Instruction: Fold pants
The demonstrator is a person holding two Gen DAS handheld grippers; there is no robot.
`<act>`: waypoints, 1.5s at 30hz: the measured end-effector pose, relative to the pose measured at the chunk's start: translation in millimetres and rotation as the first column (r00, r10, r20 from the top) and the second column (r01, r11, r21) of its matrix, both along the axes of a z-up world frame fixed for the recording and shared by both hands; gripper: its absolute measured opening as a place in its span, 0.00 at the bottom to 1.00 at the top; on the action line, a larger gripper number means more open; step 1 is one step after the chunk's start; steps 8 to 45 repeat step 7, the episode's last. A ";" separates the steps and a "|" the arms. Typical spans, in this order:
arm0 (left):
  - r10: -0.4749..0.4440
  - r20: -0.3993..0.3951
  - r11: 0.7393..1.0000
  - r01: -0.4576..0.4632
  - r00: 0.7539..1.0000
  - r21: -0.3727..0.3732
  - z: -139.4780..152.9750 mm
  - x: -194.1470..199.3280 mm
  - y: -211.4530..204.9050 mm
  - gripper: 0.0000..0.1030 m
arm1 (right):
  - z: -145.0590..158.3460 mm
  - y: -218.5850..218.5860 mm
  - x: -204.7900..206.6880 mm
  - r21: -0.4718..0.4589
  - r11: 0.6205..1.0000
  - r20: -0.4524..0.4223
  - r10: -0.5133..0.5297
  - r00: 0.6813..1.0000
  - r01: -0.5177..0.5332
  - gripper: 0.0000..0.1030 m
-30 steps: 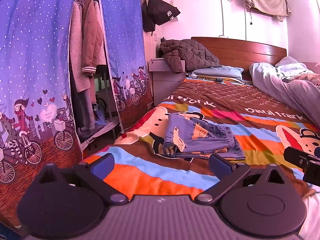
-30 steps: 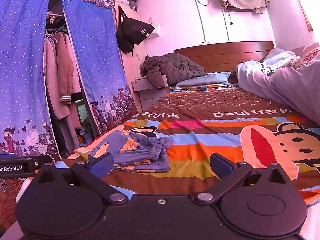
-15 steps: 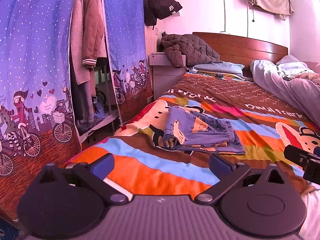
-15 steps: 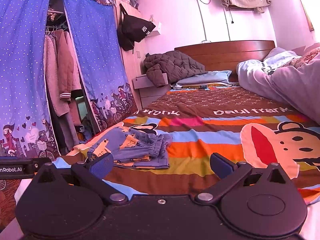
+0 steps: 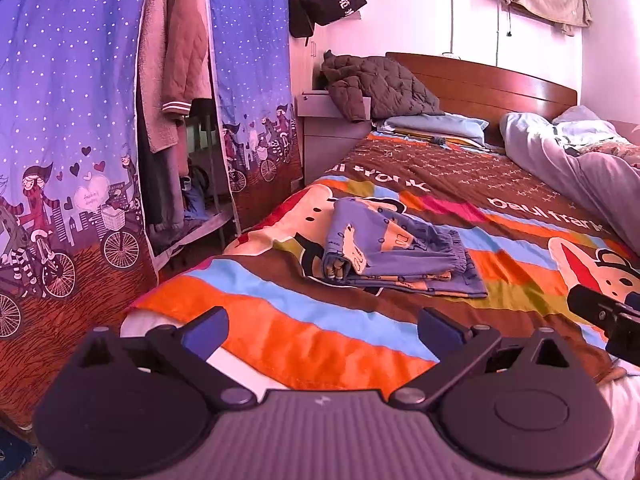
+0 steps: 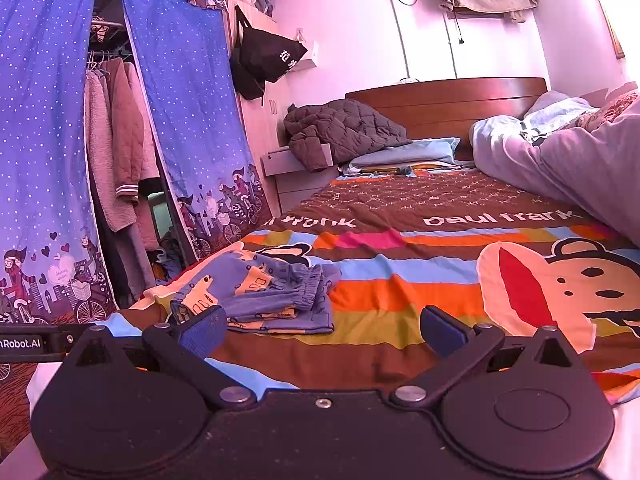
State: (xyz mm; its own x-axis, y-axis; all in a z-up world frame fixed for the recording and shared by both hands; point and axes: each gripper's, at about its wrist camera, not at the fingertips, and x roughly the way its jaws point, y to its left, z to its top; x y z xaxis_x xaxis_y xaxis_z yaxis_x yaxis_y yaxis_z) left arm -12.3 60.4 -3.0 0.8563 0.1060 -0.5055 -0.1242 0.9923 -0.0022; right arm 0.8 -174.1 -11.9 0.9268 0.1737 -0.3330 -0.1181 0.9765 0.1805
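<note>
Small blue pants [image 5: 396, 254] with orange animal prints lie folded into a compact stack on the striped bedspread [image 5: 280, 320], near the bed's left edge. In the right wrist view the same pants [image 6: 264, 296] sit just beyond the left finger. My left gripper [image 5: 322, 330] is open and empty, held back near the foot of the bed, well short of the pants. Equally open and empty, my right gripper [image 6: 322, 330] hovers over the bedspread [image 6: 400, 280]. The right gripper's body [image 5: 604, 316] shows at the right edge of the left wrist view.
A blue fabric wardrobe [image 5: 68, 120] with hanging coats stands left of the bed. A quilted jacket [image 6: 340, 128] lies on the nightstand by the wooden headboard [image 6: 448, 100]. A grey duvet [image 6: 568, 164] is heaped along the bed's right side. A black bag [image 6: 268, 60] hangs on the wall.
Both grippers have drawn back and slightly up from the folded pants, which look a little farther away now. The pants have not moved, and both grippers stay open.
</note>
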 end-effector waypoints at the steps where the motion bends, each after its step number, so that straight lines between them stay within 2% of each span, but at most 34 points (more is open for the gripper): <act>1: 0.001 0.003 1.000 -0.001 1.000 0.000 -0.1 -0.5 -0.3 1.00 | 0.0 0.0 0.0 0.000 1.000 0.000 0.000 1.000 0.000 0.99; 45: -0.006 0.001 1.000 0.006 1.000 -0.002 -0.5 -0.7 -1.5 1.00 | -3.0 -0.9 0.6 0.003 1.000 -0.008 -0.001 1.000 0.001 0.99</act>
